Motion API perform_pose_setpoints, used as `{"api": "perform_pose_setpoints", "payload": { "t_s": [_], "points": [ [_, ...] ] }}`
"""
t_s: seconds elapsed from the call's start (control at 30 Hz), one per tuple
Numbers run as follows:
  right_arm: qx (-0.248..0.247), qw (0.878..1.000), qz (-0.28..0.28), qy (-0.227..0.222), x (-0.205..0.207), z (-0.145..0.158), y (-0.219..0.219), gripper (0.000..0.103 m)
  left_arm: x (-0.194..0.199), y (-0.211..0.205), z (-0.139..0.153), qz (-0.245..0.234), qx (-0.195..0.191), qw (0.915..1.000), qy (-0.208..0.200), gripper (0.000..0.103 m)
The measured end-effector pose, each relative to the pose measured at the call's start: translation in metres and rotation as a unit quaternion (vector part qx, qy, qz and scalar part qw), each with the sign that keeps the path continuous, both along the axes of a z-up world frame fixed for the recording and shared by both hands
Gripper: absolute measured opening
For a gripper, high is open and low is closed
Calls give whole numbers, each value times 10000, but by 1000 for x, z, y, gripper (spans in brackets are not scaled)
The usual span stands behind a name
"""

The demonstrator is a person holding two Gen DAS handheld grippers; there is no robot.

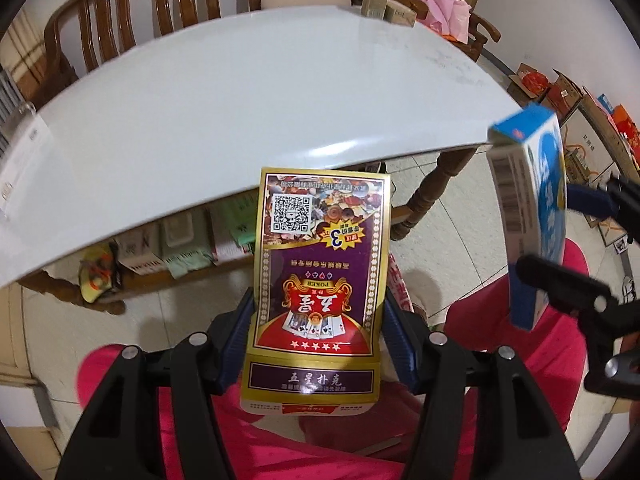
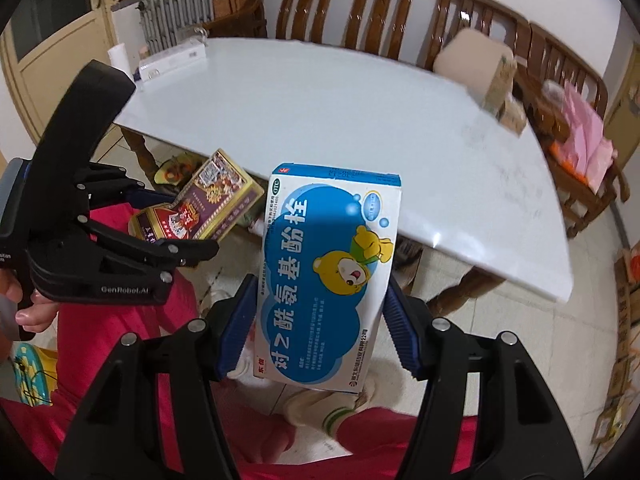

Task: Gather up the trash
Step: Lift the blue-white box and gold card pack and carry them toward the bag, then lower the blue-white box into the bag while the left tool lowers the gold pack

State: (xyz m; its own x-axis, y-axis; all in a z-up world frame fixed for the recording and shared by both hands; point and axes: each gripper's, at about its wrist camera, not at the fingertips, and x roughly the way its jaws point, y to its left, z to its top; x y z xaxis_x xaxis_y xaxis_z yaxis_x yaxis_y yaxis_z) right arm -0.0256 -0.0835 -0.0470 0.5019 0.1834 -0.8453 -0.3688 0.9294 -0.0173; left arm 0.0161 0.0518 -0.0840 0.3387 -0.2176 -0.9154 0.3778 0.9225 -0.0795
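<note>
Left gripper [image 1: 320, 336] fingers clamped on playing-card box [image 1: 320, 264], right gripper [image 2: 320, 320] fingers gripping blue medicine box [image 2: 324, 276], white tabletop [image 1: 200, 120] beyond

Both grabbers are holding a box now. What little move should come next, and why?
Probably carry both boxes away from the white table toward wherever the trash goes; no bin shows here. The left hand-held gripper is shut on the playing-card box, the right hand-held gripper on the blue medicine box, both already off the tabletop.
</note>
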Motion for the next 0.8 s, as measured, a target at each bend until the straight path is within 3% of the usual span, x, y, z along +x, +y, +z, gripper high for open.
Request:
{"api": "perform_pose_setpoints", "payload": {
  "t_s": [0.27,0.53,0.8],
  "points": [
    [-132,9991,-325,236,0,-51,-4,61,8,-7,-45,203,-131,9990,370,58],
    [244,9949,-660,726,10,-111,-10,61,25,-16,-104,462,-214,9947,889,58],
    [414,9857,-1020,1273,21,-169,-19,61,47,-18,-159,724,32,9885,1328,58]
  ]
}}
